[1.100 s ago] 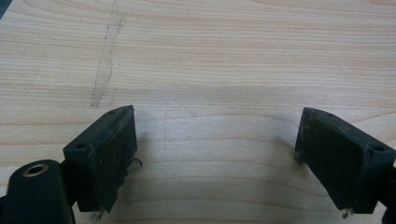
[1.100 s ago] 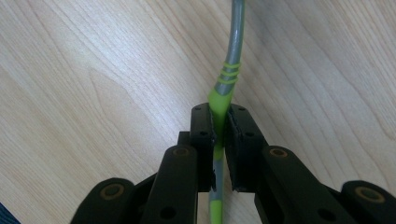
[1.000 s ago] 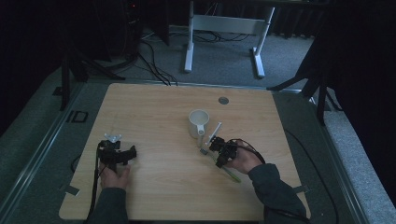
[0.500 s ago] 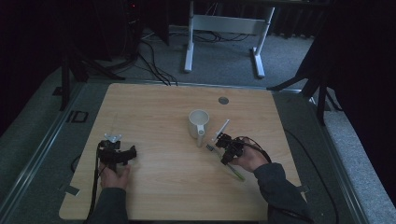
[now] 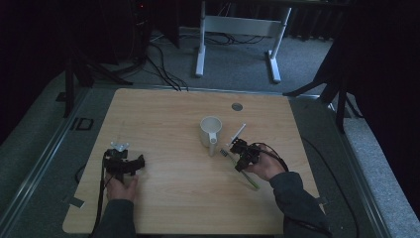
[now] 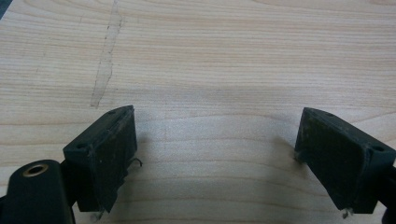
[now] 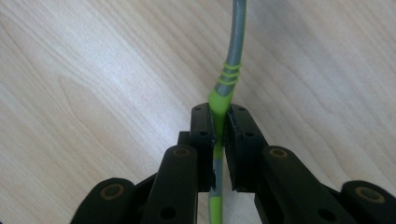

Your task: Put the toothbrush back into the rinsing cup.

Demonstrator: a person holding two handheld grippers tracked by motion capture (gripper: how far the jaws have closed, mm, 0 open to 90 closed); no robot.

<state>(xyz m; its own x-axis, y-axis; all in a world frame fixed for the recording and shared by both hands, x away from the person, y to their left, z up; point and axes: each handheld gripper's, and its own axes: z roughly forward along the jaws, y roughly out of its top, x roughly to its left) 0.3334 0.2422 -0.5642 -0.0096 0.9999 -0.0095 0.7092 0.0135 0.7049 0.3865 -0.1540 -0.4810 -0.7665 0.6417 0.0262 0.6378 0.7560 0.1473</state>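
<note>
The fork is clamped in the right gripper, jaws pinched tight on the green part of the handle, w/ the grey shaft running up and away past the jaw tips. Handle is lime green where it's gripped, then a few thin green rings, then plain grey w/ a slight bend in it. More green pokes out behind the jaws toward the hand. In the high view the fork sticks out from the right gripper up and away from the person, pale far end just right of the mug, near it but apart afaict. The green tail shows below the hand, angled toward the worktop's near edge. Can't tell if the fork's far end touches the wood or hangs just above it, too small to see.

Mug is white, upright, roughly mid worktop, handle pointing toward the person. Something small and dark lies btw the mug's handle and the right gripper, too tiny to say what it is.

Left gripper sits well apart on the left side of the worktop, person's hand on it. In its own view the left gripper has jaws spread wide, only bare wood grain btw them and a faint scuff line on the wood further up.

Small grey disc set in the worktop near the far edge.
</note>
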